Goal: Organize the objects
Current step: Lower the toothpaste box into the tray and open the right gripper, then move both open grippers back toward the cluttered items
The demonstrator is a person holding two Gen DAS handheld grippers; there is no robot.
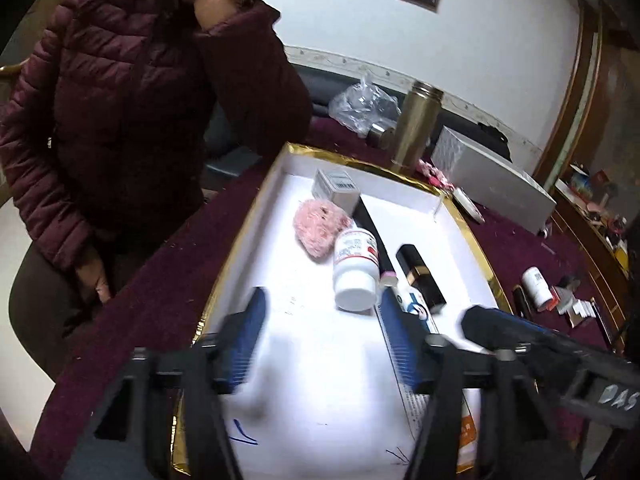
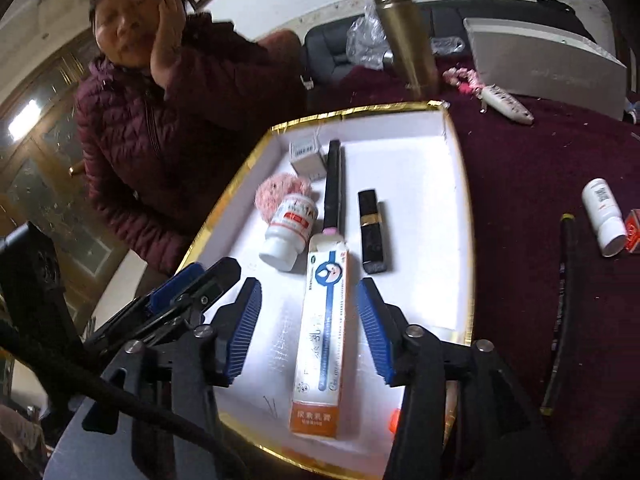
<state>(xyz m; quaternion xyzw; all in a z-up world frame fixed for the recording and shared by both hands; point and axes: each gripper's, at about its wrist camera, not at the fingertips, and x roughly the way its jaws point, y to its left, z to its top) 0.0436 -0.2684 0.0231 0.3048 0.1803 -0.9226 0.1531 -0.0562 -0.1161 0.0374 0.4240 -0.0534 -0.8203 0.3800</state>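
Right gripper (image 2: 308, 320), jaws spread, straddles the ointment carton (image 2: 322, 340) in the gold-rimmed tray (image 2: 466, 240), lower centre. Left gripper (image 1: 320, 340), jaws spread, hovers empty below the white pill bottle (image 1: 356, 268).

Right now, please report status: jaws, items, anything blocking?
Left gripper and right gripper: jaws open, empty. Ointment box lies in white tray, between right jaws. Second pill bottle outside, on the cloth. Nothing blocking.

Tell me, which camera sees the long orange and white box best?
The right wrist view: the long box lies whole between the open right gripper. In the left wrist view only its ends peek out behind a finger of the open left gripper.
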